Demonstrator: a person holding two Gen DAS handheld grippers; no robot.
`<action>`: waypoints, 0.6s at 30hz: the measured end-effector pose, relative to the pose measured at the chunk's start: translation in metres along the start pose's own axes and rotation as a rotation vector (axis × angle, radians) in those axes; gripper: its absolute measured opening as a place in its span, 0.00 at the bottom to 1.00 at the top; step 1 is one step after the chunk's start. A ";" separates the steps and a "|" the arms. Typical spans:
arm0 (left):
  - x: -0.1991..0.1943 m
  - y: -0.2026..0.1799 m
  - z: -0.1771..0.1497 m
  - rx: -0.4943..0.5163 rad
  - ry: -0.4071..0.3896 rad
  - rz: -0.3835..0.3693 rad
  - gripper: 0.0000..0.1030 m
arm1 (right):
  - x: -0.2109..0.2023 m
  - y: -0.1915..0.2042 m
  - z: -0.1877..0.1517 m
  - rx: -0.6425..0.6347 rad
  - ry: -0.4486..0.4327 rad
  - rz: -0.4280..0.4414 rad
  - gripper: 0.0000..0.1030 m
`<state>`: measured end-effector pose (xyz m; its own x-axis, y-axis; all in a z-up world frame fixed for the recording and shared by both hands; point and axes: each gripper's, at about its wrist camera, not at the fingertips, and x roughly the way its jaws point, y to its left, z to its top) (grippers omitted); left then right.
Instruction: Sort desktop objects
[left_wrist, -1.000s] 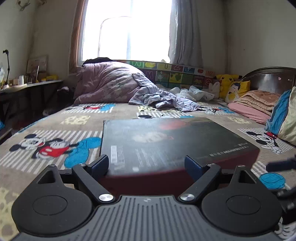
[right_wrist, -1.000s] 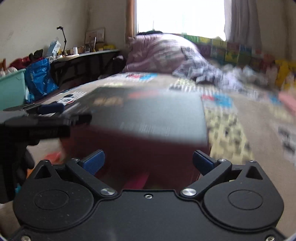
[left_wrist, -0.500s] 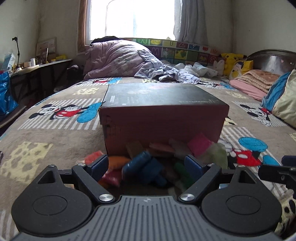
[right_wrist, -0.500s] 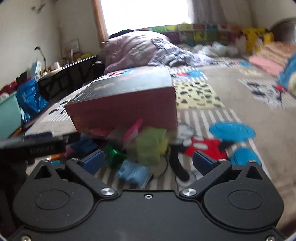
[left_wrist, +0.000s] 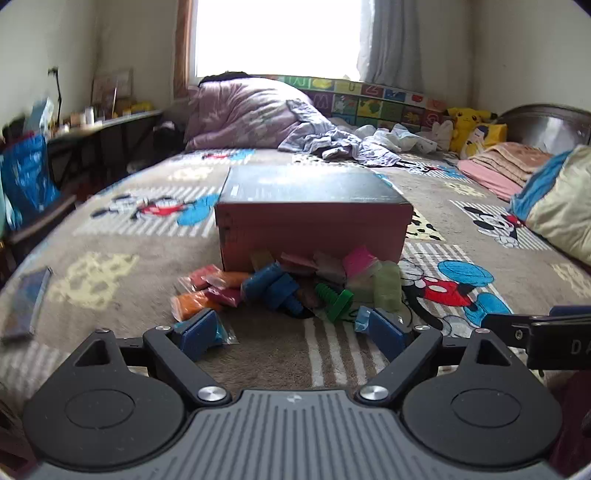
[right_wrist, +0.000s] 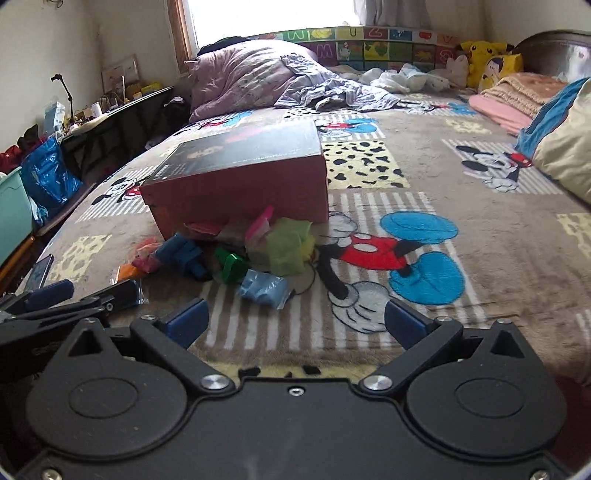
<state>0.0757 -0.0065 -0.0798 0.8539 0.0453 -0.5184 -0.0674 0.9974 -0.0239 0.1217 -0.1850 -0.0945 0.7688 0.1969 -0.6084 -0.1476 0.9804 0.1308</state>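
The box (left_wrist: 314, 221) hides part of the toy pile (left_wrist: 295, 288) beneath it

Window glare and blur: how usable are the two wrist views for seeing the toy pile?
Left wrist: window blown out white, pile slightly soft, left edge smeared. Right wrist: sharper, pile and red box clear; fisheye bends the bed edges in both.

Box on blanket, small items heaped before it.

The box (left_wrist: 314, 218) sat on the blanket (left_wrist: 110, 236); the heap of packets and toy pieces (left_wrist: 291, 288) lay against its near side. A phone (left_wrist: 27, 302) lay far left; pillows (left_wrist: 561, 203) right; bedding (left_wrist: 251, 114) behind.
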 end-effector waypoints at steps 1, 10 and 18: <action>-0.005 -0.001 0.001 0.003 -0.005 -0.002 0.87 | -0.005 0.000 0.000 -0.003 -0.003 -0.004 0.99; -0.047 -0.010 0.005 0.032 -0.046 -0.023 0.87 | -0.044 0.007 -0.003 -0.051 -0.047 -0.042 0.99; -0.079 -0.015 0.009 0.046 -0.073 -0.040 0.87 | -0.071 0.014 -0.003 -0.072 -0.079 -0.041 0.99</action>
<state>0.0140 -0.0249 -0.0307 0.8910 0.0076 -0.4540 -0.0101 0.9999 -0.0030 0.0631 -0.1856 -0.0513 0.8215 0.1577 -0.5479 -0.1567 0.9864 0.0490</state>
